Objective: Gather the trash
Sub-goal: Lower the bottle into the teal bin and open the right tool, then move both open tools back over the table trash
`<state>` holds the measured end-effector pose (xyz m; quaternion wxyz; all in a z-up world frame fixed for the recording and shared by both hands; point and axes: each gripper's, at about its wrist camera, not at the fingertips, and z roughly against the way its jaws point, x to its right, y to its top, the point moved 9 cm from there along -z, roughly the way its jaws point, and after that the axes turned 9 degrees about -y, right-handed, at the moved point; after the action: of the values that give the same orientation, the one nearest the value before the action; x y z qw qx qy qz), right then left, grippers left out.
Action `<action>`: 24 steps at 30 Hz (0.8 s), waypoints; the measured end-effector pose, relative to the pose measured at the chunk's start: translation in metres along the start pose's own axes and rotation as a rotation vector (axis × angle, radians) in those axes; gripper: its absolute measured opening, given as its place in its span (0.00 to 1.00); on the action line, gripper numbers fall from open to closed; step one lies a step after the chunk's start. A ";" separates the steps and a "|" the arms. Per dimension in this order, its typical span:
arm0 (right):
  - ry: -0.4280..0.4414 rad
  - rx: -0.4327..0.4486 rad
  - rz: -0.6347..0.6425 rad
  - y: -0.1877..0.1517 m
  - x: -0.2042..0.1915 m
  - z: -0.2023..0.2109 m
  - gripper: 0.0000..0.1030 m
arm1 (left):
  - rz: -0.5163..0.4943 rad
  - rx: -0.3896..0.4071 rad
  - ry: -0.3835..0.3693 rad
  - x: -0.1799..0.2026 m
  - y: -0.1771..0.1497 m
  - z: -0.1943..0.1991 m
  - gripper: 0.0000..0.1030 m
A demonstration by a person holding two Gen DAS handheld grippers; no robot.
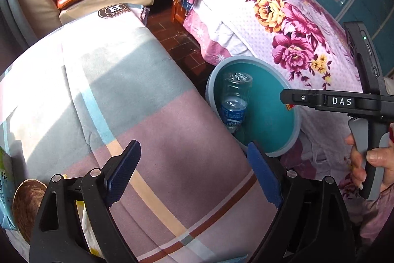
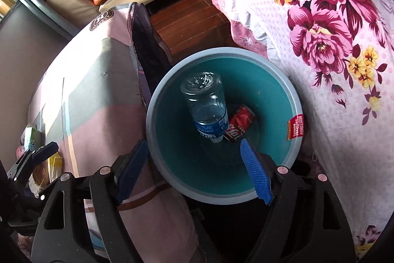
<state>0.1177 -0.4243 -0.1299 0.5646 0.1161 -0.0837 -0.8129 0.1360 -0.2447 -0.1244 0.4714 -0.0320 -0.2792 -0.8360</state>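
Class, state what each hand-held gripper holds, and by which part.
Nothing is held: the left hand-held gripper and right hand-held gripper are open, empty.

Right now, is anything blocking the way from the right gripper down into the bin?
Nothing visible does. The open, empty right gripper hangs over the teal bin, whose mouth is uncovered. Inside lie only a plastic bottle and a red can.
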 end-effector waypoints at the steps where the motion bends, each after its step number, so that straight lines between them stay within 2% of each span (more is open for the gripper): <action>1: 0.002 0.005 0.009 -0.003 -0.004 0.004 0.74 | 0.005 0.004 0.004 -0.003 -0.004 0.005 0.86; 20: 0.040 -0.014 0.256 -0.110 -0.123 0.058 0.76 | 0.106 0.106 0.063 -0.068 -0.102 0.115 0.87; 22: 0.039 -0.018 0.284 -0.121 -0.132 0.061 0.80 | 0.120 0.116 0.066 -0.073 -0.114 0.123 0.87; 24: 0.037 -0.023 0.309 -0.133 -0.139 0.062 0.80 | 0.132 0.122 0.067 -0.076 -0.124 0.129 0.87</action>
<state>0.0275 -0.2473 -0.0932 0.6856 0.1103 -0.0809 -0.7150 0.0512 -0.0727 -0.0941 0.5358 0.0064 -0.3108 -0.7850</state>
